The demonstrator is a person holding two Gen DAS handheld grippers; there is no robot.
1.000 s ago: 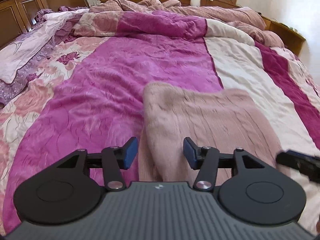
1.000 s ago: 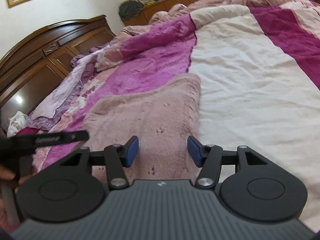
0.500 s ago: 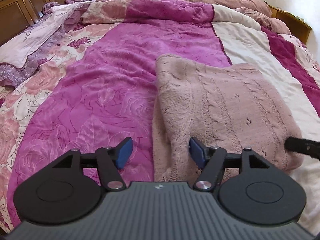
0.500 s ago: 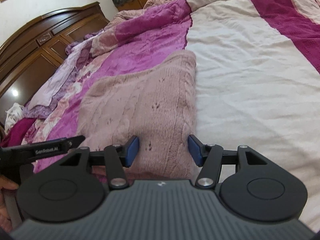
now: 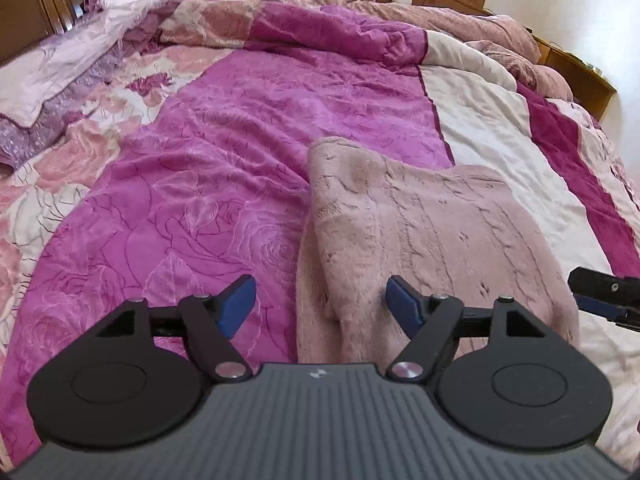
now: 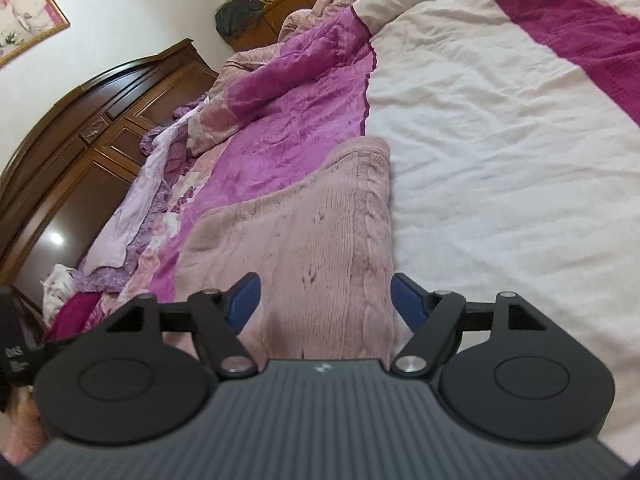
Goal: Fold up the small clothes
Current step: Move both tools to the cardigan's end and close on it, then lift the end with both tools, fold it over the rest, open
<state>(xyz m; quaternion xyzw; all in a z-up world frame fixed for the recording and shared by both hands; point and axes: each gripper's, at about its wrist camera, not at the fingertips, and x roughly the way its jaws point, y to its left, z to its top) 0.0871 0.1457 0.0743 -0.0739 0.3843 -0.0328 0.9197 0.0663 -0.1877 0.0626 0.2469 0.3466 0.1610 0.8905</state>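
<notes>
The pink knitted garment (image 5: 432,236) lies flat on the bed, across the line where the magenta quilt (image 5: 224,168) meets the cream stripe (image 6: 500,152), near the edge of the bed closest to the person. A second ago both grippers stood with narrower jaws over its near hem; now the jaws of both are opening. The left gripper (image 5: 322,302) is spread over the garment's near left corner — one blue pad over the quilt, the other over the knit — and nothing is pinched. The right gripper (image 6: 326,300) is also spread, above the near right part, with the cable-knit edge between its pads but not pressed. Both cameras now see the garment closer and lower than before.

It appears that a fold has just been laid down and let go: the upper layer sits on a lower one, which shows along the left side. The piece looks roughly rectangular, so probably one more fold, or only some smoothing, remains.
</notes>
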